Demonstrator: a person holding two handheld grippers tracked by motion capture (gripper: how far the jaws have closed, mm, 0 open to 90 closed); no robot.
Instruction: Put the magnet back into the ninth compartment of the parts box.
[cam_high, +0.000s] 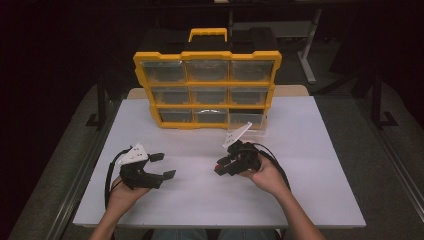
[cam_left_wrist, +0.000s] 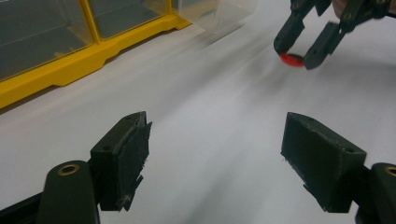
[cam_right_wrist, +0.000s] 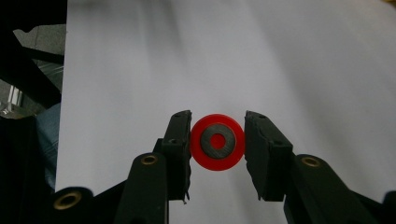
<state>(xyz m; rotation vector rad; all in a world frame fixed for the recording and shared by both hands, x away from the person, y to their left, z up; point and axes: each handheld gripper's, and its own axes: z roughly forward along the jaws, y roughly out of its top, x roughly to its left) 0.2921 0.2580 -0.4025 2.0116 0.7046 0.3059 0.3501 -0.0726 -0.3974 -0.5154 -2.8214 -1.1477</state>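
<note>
A small red disc (cam_right_wrist: 217, 142) with a grey ring on its face sits between the two black pads of my right gripper (cam_right_wrist: 217, 140), which is shut on it. In the high view that gripper (cam_high: 220, 167) points left and down at the middle of the white table (cam_high: 310, 150), with the red disc (cam_high: 218, 171) at its tip, at or just above the surface. My left gripper (cam_high: 166, 165) rests at the front left, open and holding nothing. The left gripper view looks past its own wide-apart jaws (cam_left_wrist: 215, 149) to the right gripper with the disc (cam_left_wrist: 292, 59).
A yellow drawer organizer (cam_high: 207, 83) with clear drawers stands upright at the back middle of the table. Its bottom right clear drawer (cam_high: 248, 118) is pulled out a little. The organizer's yellow base (cam_left_wrist: 93, 51) lies to the left in the left gripper view.
</note>
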